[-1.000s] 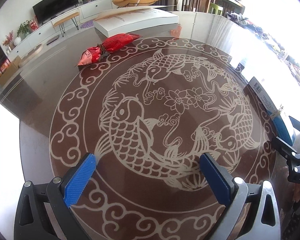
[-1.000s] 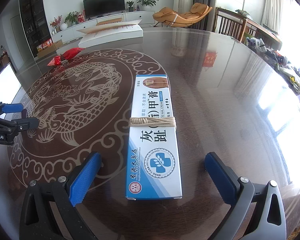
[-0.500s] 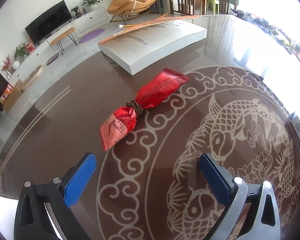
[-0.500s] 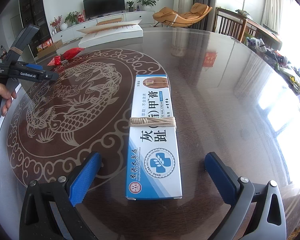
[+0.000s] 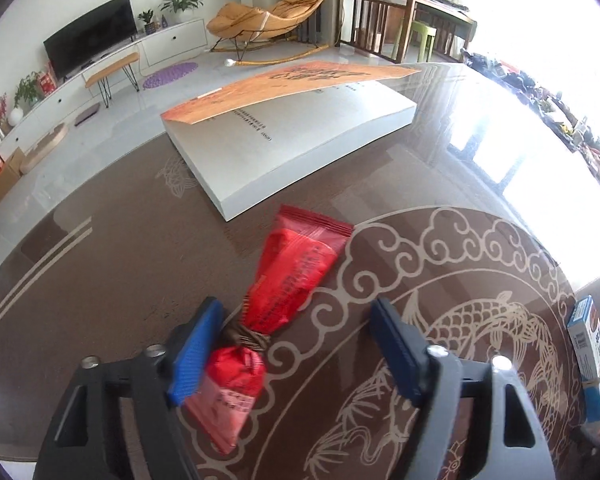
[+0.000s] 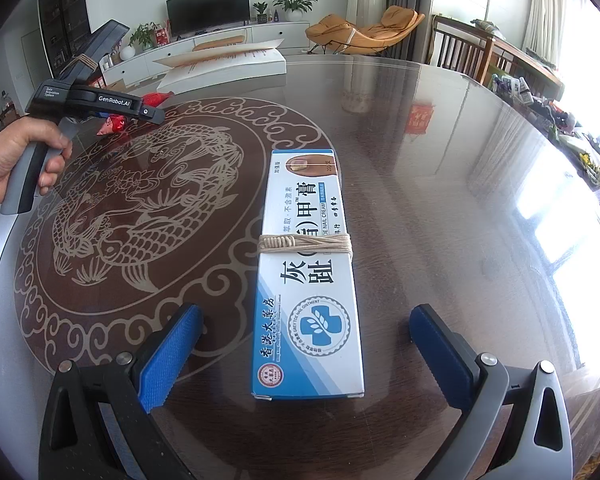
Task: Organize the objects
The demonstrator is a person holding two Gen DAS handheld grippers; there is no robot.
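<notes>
A red packet, tied at its waist with brown twine, lies on the round glass table. My left gripper is open and straddles the packet's near end; its left pad is against the packet. In the right wrist view the left gripper hovers over the red packet at the far left. A blue and white ointment box, bound with twine, lies lengthwise between the open fingers of my right gripper. The box also shows in the left wrist view.
A large white book with a lifted orange cover lies on the table beyond the packet. The table carries a carved fish pattern. Chairs and clutter stand past the far right edge.
My left gripper has travelled across the fish pattern to the red packet and now straddles it, with its fingers closer together. My right gripper and the box have not moved.
</notes>
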